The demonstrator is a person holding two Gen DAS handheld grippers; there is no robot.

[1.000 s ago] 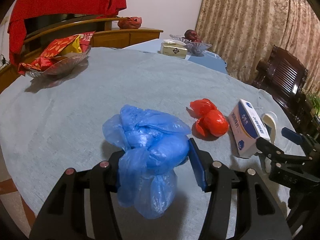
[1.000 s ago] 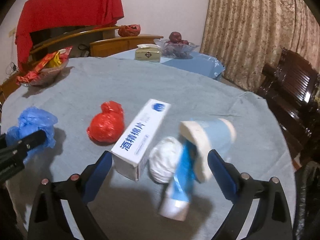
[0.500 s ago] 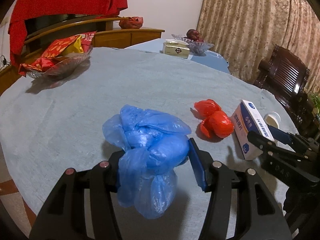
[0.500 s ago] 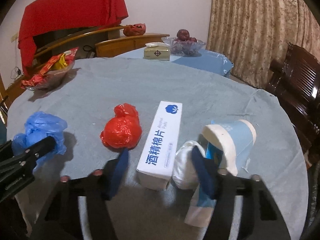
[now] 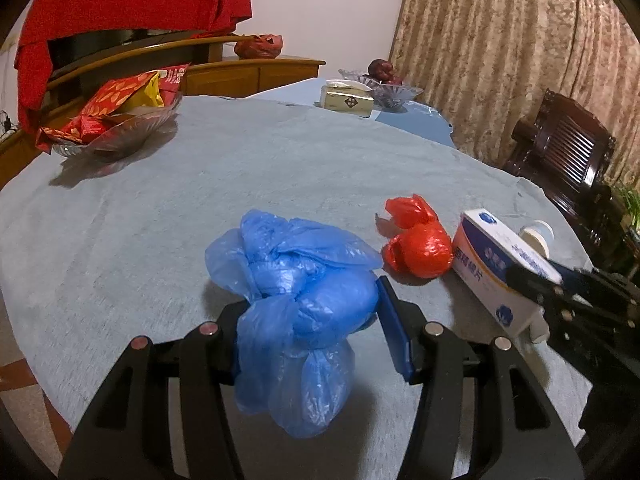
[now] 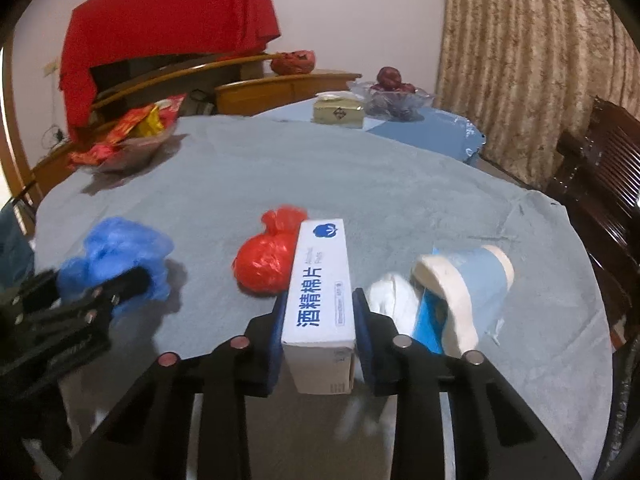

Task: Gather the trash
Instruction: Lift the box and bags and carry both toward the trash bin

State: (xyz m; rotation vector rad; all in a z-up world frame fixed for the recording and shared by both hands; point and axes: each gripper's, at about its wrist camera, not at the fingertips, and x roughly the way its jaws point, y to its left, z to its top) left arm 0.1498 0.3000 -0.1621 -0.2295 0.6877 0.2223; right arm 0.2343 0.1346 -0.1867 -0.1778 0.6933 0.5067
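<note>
Right claw (image 6: pixel 318 332): jaws closing on the near end of the white carton (image 6: pixel 320 292), pads at both its sides. Left claw (image 5: pixel 310 328): pinching the knotted blue bag (image 5: pixel 296 304), lifted off the desk (image 5: pixel 200 192). Just beyond, the red bag (image 6: pixel 264 264) touches the carton's left side; crumpled white paper (image 6: pixel 390 296) and a tipped blue cup (image 6: pixel 468 284) lie right. Far left, a glass dish of snack packets (image 5: pixel 116 120).

The right tongs (image 6: pixel 318 330), wide open around several pieces a second ago, are closing on the white box (image 6: pixel 320 292) alone; their blue pads seem to touch its sides, though blur leaves that uncertain.
</note>
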